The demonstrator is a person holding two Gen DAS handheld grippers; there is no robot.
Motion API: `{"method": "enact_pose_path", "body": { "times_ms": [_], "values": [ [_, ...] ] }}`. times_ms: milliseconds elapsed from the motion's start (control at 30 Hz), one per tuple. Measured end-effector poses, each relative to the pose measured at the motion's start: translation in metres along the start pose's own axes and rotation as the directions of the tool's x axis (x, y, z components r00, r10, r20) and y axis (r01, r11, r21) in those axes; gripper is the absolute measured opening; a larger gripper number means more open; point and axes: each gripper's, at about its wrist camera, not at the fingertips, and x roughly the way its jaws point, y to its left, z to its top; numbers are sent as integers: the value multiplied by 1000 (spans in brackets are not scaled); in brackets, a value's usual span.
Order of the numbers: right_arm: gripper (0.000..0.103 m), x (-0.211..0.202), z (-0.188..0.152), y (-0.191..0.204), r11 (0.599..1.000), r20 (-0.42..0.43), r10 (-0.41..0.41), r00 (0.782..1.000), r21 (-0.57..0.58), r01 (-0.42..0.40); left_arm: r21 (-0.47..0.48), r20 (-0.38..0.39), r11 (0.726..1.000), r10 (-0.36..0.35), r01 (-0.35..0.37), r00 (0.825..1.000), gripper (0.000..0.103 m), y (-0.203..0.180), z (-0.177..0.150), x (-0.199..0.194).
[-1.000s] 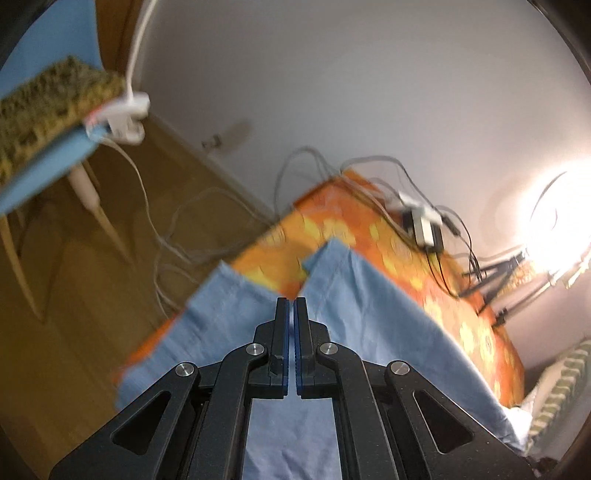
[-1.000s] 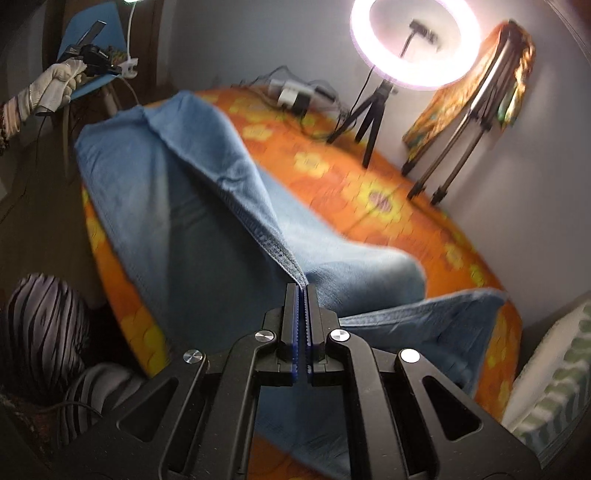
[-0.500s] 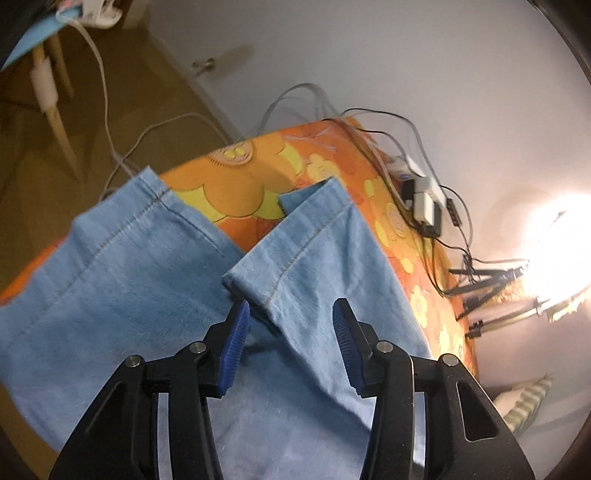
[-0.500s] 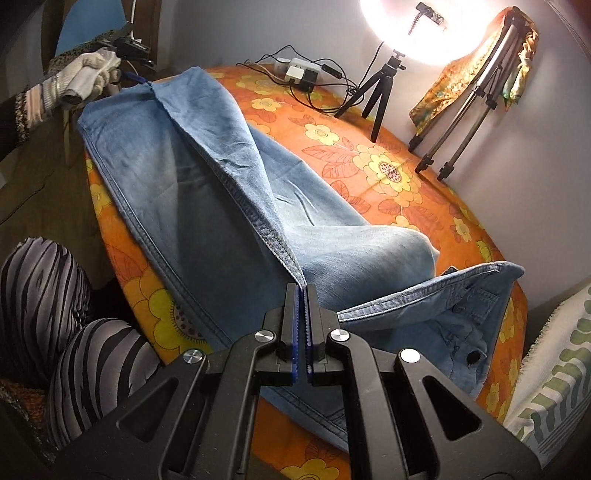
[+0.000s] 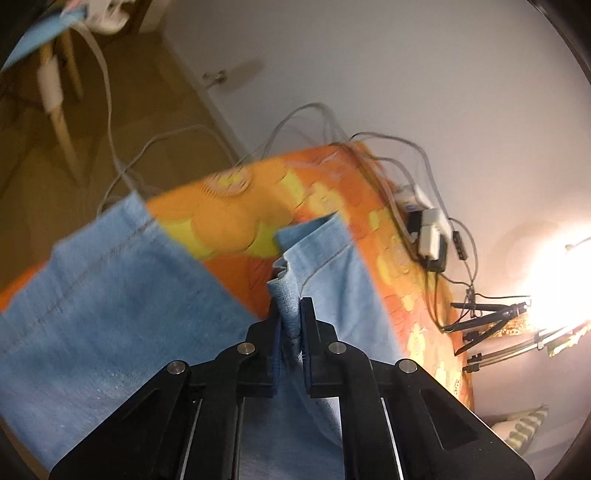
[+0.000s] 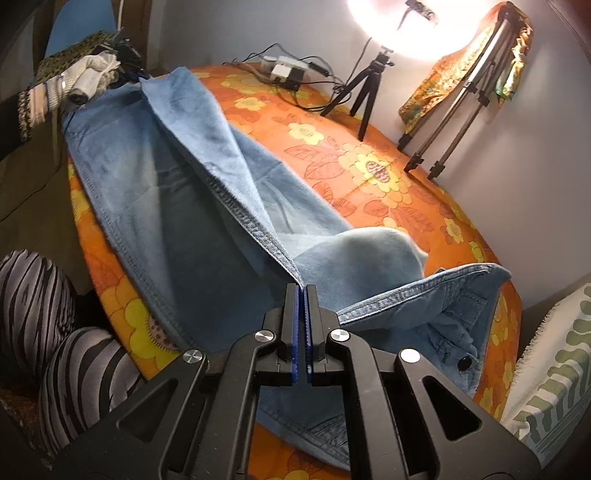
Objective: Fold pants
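Fingers [image 5: 277, 314] pinching hem, jeans [image 6: 192, 206] lengthwise away

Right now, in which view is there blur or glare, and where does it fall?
Left wrist view: motion blur smears the jeans and orange tablecloth; the ring light glares at the right edge. Right wrist view: mostly sharp, though the ring light is blown out at the top and the fisheye bends the table edge.
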Motion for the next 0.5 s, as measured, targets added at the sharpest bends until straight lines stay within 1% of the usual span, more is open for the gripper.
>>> {"method": "enact_pose_path", "body": {
  "times_ms": [67,167,300,333,400,467,500],
  "values": [
    [3,-1,4,-4,1000,11,-10,1000,19,10,21,24,1000,-18,17,1000,7,-9,6,-12],
    [3,-8,9,-7,999,31,-40,999,24,40,53,52,996,-72,70,996,7,-24,15,-38],
    [3,-30,16,-12,997,67,-69,995,32,67,114,105,986,-135,123,985,7,-33,14,-88],
    [3,-36,16,-13,997,73,-72,995,39,69,133,116,982,-149,133,982,7,-29,9,-103],
    [3,-46,15,-12,997,75,-63,995,43,60,161,125,980,-136,115,983,7,-19,-5,-120],
    [3,-53,7,-4,999,60,-45,997,27,43,168,97,981,-110,93,989,7,4,-24,-133],
    [3,-53,2,1,999,47,-33,998,19,32,159,76,984,-94,81,993,7,22,-38,-139]
  ]
}}
